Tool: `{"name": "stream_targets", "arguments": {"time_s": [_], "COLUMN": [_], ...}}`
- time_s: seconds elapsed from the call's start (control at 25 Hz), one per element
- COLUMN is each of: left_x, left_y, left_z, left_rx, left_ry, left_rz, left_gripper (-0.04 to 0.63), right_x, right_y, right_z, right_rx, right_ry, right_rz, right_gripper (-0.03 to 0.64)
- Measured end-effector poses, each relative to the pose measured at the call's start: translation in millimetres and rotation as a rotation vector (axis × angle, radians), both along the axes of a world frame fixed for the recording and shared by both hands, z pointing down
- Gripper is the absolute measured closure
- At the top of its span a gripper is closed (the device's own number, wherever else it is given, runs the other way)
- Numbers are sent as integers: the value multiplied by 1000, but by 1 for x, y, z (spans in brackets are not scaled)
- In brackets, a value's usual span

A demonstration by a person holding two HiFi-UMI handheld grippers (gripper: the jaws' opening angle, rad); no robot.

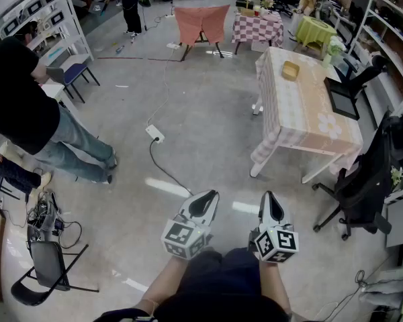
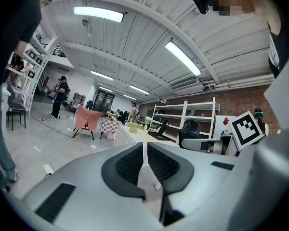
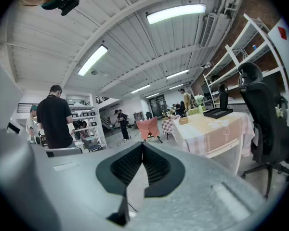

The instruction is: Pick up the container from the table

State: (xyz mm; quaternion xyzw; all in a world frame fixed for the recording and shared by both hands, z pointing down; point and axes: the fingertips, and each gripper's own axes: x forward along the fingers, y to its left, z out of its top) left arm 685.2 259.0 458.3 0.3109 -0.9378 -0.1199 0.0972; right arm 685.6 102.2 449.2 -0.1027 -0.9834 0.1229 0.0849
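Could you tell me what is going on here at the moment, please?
A person stands on the open floor with a gripper in each hand. The left gripper and the right gripper are both shut with nothing between their jaws. The small tan container sits untouched on the cloth-covered table, which stands ahead and to the right, well clear of both grippers. The pick-up has not yet begun.

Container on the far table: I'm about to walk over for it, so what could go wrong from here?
The power strip and its cable lie on the floor ahead; a foot could catch them. The left gripper and right gripper are both shut, so they would likely bump the container unless one opens first.
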Motion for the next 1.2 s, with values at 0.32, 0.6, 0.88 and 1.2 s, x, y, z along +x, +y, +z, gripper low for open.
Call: {"name": "stream_targets", "arguments": {"time_s": [0.32,0.6,0.88,1.2], "left_x": [-8,-22,-66,-142], "left_y": [22,33,41,34], "left_z": [-20,-13,-8,-5], "left_rx": [28,31,12,17], "left_ry": [-40,-34,-29,-20], "left_rz": [-74,-126,-176,-200], "left_gripper": [561,561,561,561], "right_x": [-5,-20,-74,-152], "right_y": [5,-1,3,2], "right_z": [-25,-15,-10,-7], "right_rx": [-3,-13,-13,-2], "right_ry": [-67,-49,-41,-36], "right_rz": [17,27,-5,-45], "right_gripper": [612,611,611,612]}}
